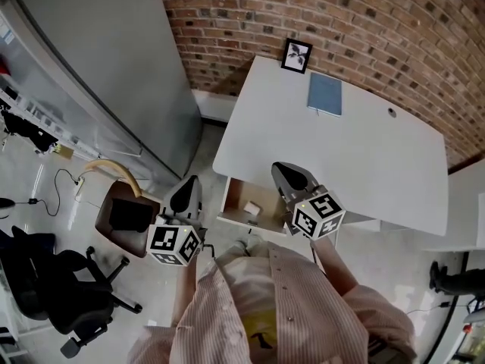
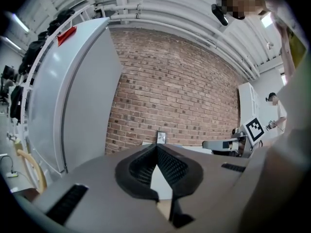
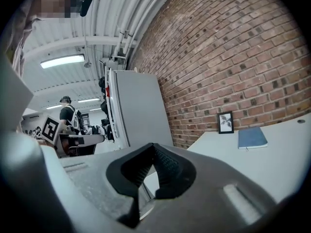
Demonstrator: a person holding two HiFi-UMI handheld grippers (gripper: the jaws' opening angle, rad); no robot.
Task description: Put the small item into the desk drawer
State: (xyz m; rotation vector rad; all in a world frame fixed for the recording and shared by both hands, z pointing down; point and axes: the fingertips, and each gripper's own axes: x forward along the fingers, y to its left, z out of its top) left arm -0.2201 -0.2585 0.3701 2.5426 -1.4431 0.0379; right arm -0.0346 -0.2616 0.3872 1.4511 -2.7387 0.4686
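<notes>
Now drawer [image 1: 236, 196] open, small item [image 1: 252, 209] inside; L gripper [image 2: 156, 147], R gripper [image 3: 153, 147] shut.

I see brick wall [image 1: 364, 21] behind white surface [image 1: 379, 158]. Framed leaf picture [image 1: 296, 55] upright at surface's far edge, by wall. Blue notebook [image 1: 324, 94] flat just beside it, to right. Small cable hole [image 1: 392, 113] further right. Tall grey cabinet [image 1: 114, 67] left of surface. On floor at left: brown chair [image 1: 125, 217] with curved wooden back, black office chair [image 1: 61, 287] nearer me, cables [image 1: 57, 184] trailing. Right gripper view gives me person [image 3: 65, 111] standing far off and lit ceiling light [image 3: 63, 60].
</notes>
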